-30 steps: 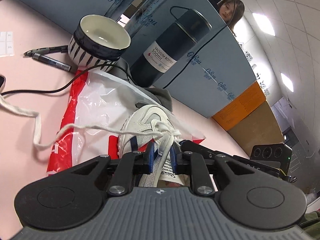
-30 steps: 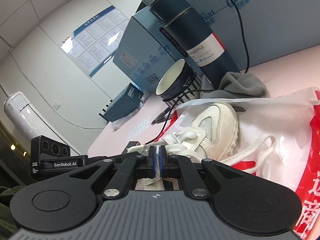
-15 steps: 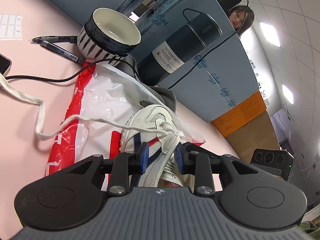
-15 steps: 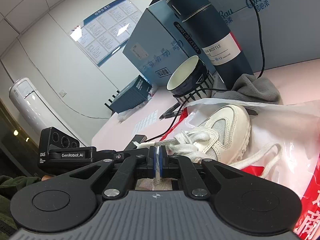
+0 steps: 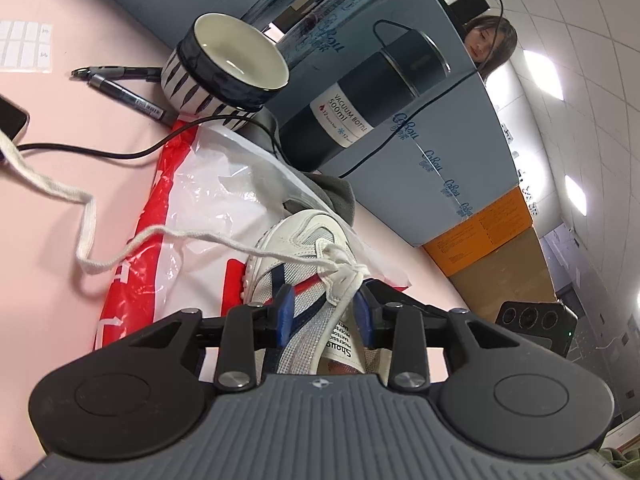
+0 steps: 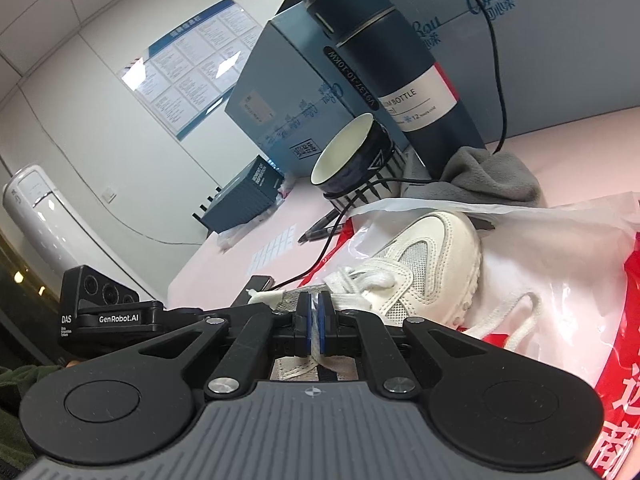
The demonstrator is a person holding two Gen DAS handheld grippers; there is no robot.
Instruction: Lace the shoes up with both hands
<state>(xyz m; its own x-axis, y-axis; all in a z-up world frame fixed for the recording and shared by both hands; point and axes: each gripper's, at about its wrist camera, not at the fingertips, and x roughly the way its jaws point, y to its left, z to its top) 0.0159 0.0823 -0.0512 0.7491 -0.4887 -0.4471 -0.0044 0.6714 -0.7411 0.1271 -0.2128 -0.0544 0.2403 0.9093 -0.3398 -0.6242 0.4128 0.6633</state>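
A white sneaker (image 5: 298, 236) lies on a red and white plastic bag (image 5: 208, 184), toe pointing away from me. In the left wrist view my left gripper (image 5: 324, 312) hovers over the shoe's tongue. Its jaws are opening, and a white lace strand (image 5: 342, 300) runs between the blue pads (image 5: 285, 312) without being pressed. The lace's loose end (image 5: 86, 216) trails left across the pink table. In the right wrist view my right gripper (image 6: 315, 314) is shut on a lace strand just behind the sneaker (image 6: 428, 248). Another lace loop (image 6: 520, 320) lies on the bag.
Beyond the shoe stand a striped bowl (image 5: 228, 68), a dark vacuum bottle (image 5: 360, 108), a grey cloth (image 6: 480, 176) and blue boxes (image 5: 440, 152). Two pens (image 5: 120, 84), a black cable (image 5: 100, 152) and a phone (image 5: 12, 120) lie to the left. A person (image 5: 490, 40) sits behind the boxes.
My left gripper's jaws have spread apart and let go of the lace strand they pinched a second ago. The right gripper stays shut on its strand.
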